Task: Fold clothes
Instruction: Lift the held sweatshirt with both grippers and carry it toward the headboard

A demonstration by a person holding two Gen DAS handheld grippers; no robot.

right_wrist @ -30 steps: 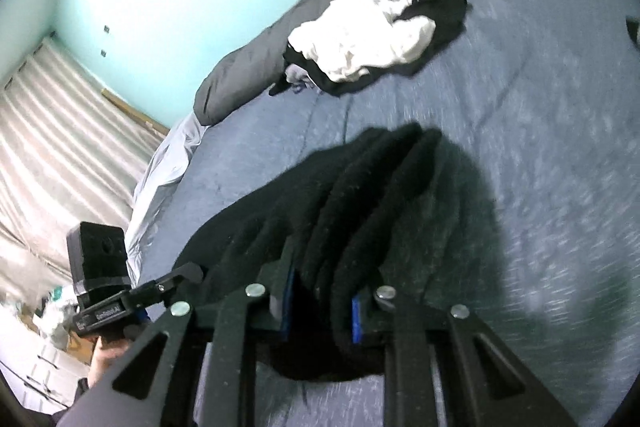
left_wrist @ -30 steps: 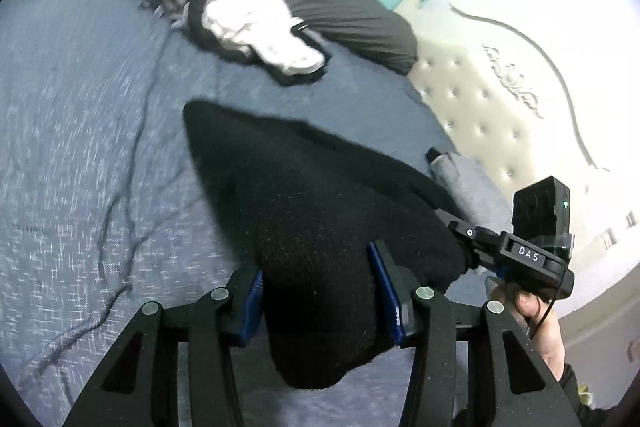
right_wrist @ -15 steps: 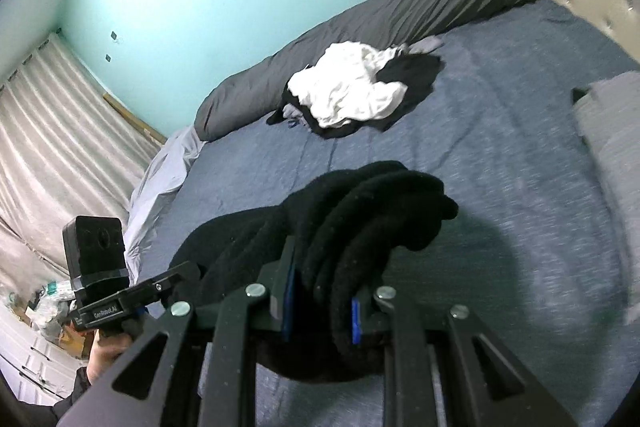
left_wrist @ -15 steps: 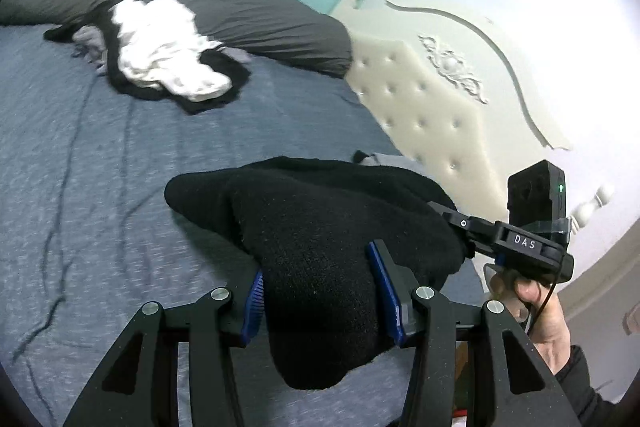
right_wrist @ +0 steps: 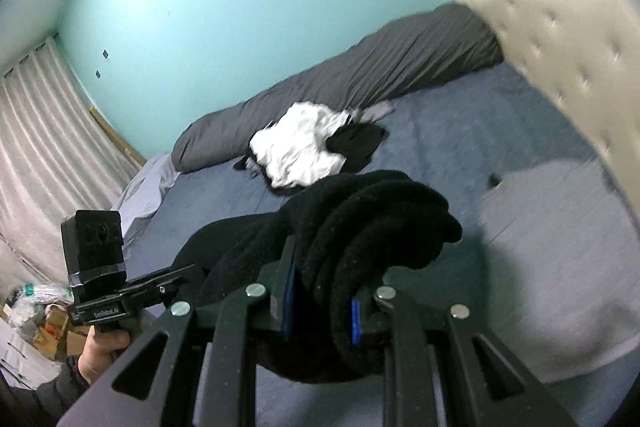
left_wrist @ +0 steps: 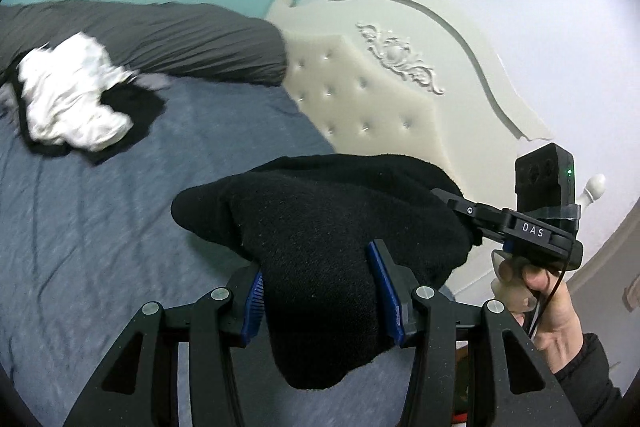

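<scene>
1. Bedroom with teal wall, cream tufted headboard, blue-grey bedspread as work surface; long grey bolster along far edge.
2. Held clear of bedspread, between both tools: black fleece garment, bunched, lower end hanging below the jaws.
3. Left gripper: clamped at medium width on a thick fold of the garment, blue pads pressed into the fleece.
4. Right gripper: clamped narrow on several rolled layers of the same garment.
5. Heaped near the bolster, well apart from the grippers: white garment on more dark clothing, likely awaiting folding.
6. Handling, judged: soft, light, limp, thick-piled; not fragile, not slippery, prone to bunching and sagging.
7. Best hold, judged: single-layer edges or corners, such as shoulders or hem, well spread, rather than present wads.
</scene>
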